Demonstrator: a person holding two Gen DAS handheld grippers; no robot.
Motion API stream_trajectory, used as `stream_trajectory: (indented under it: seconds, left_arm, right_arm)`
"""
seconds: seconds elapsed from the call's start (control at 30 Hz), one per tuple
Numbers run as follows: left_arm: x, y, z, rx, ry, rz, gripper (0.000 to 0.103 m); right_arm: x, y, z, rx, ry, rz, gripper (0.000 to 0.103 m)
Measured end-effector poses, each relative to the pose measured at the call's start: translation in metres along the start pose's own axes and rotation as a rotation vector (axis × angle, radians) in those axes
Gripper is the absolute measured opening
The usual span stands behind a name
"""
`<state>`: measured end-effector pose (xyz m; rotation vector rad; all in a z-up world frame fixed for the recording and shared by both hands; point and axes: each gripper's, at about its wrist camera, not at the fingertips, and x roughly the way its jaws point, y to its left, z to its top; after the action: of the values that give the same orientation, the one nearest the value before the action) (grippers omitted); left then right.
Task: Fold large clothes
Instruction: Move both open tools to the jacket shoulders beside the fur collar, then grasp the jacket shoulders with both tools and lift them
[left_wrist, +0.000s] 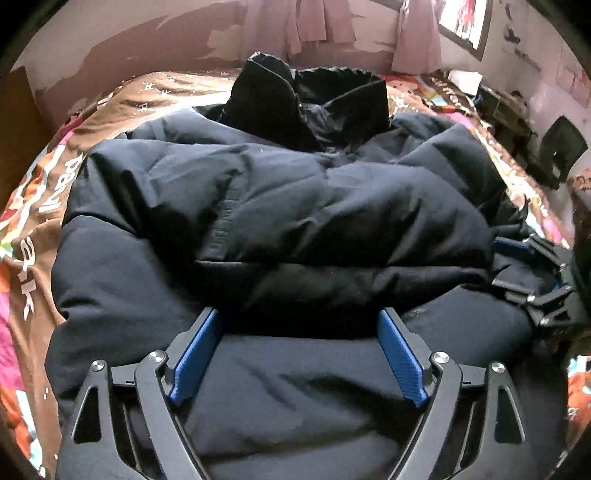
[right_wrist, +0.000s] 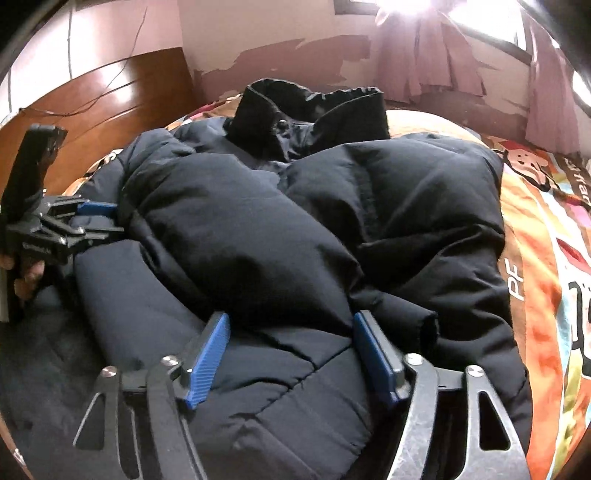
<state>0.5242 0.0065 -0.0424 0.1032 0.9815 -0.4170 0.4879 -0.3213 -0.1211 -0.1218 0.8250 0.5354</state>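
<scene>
A dark navy puffer jacket (left_wrist: 295, 192) lies on the bed with its sleeves folded across the chest and its black collar (left_wrist: 306, 92) standing up at the far end. My left gripper (left_wrist: 299, 317) stands open over the jacket's lower part, its blue pads (left_wrist: 195, 354) wide apart and the edge of a folded sleeve at their tips. My right gripper (right_wrist: 291, 317) is open too, and a padded sleeve (right_wrist: 240, 236) ends between its fingers without being pressed. Each gripper appears in the other's view: the right gripper (left_wrist: 517, 254) at the edge, the left gripper (right_wrist: 92, 221) held by a hand.
A brown patterned bedcover (left_wrist: 33, 229) shows around the jacket (right_wrist: 406, 221) on both sides (right_wrist: 535, 240). A wooden headboard (right_wrist: 110, 110) stands on the left. Pink curtains (right_wrist: 432, 55) hang on the far wall, and a dark chair (left_wrist: 561, 147) stands beyond the bed.
</scene>
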Motion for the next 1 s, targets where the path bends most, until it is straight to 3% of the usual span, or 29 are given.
stream_trajectory:
  seconds: [0.17, 0.3, 0.43, 0.53, 0.67, 0.73, 0.87, 1.0]
  left_arm:
    - [-0.013, 0.013, 0.008, -0.104, -0.047, -0.064, 0.082]
    - [-0.025, 0.029, 0.024, -0.236, -0.123, -0.05, 0.082]
    - [-0.031, 0.036, 0.055, -0.238, -0.219, -0.007, 0.082]
    - [-0.027, 0.039, 0.09, -0.249, -0.267, 0.005, 0.082]
    - [-0.011, 0.048, 0.136, -0.294, -0.279, 0.023, 0.082]
    - [0.0, 0.053, 0.159, -0.312, -0.28, 0.037, 0.082]
    - [0.025, 0.076, 0.187, -0.446, -0.278, 0.112, 0.082]
    - [0.036, 0.093, 0.187, -0.577, -0.352, 0.001, 0.081]
  right_arm:
    - [0.0, 0.003, 0.0, -0.014, -0.002, 0.02, 0.083]
    - [-0.004, 0.003, 0.005, -0.02, 0.018, 0.05, 0.09]
    - [-0.008, 0.006, 0.026, -0.056, 0.11, 0.044, 0.091]
    - [-0.023, -0.002, 0.052, -0.045, 0.038, 0.029, 0.091]
    - [-0.02, -0.03, 0.106, 0.072, -0.068, -0.078, 0.091]
    - [-0.001, -0.051, 0.135, 0.186, -0.072, -0.098, 0.091]
    - [0.037, -0.084, 0.167, 0.308, -0.054, -0.124, 0.088]
    - [0.061, -0.103, 0.188, 0.371, -0.07, -0.174, 0.087]
